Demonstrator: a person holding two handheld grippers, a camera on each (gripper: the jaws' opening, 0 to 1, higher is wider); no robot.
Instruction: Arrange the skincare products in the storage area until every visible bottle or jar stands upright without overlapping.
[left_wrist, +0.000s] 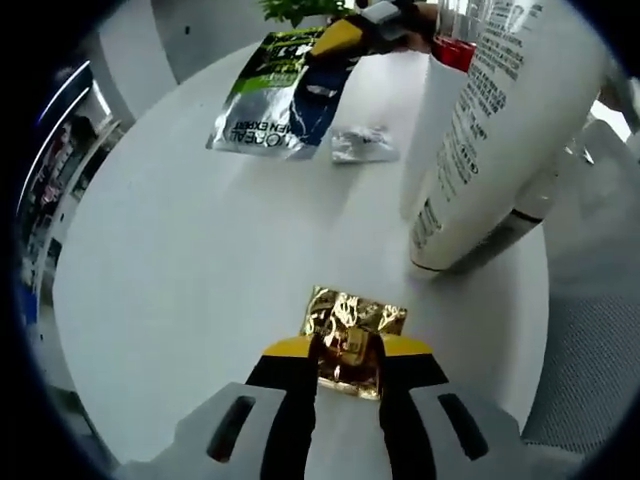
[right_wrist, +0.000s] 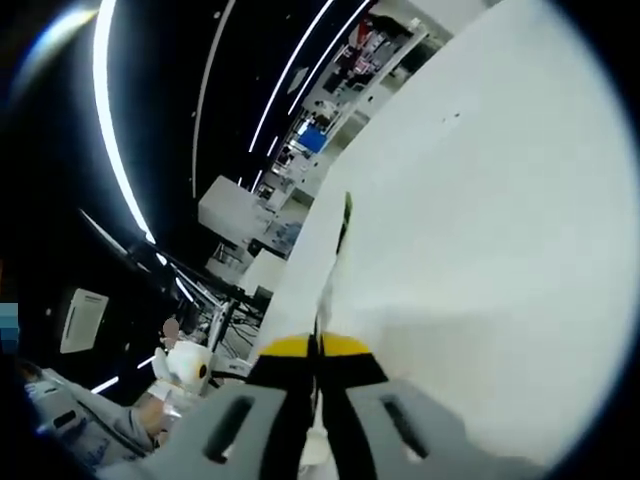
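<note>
Between the yellow-tipped jaws of the left gripper (left_wrist: 348, 362) a crumpled gold foil sachet (left_wrist: 352, 338) is being pinched at its near edge, the jaws closed down to the foil's thickness, on the white round table (left_wrist: 200, 290). By judgement, the grip is best kept light and the sachet moved clear of the bottles before anything is stood up. Farther right, one large white bottle (left_wrist: 480, 140) is being seen leaning, not upright, with a second dark-banded bottle (left_wrist: 530, 205) partly hidden behind it. At the far side one green and blue sachet (left_wrist: 278, 95) and one small clear wrapper (left_wrist: 364, 145) are lying flat.

The right gripper (right_wrist: 318, 362) is being held nearly closed on a thin flat edge (right_wrist: 335, 262); what that is cannot be told.
</note>
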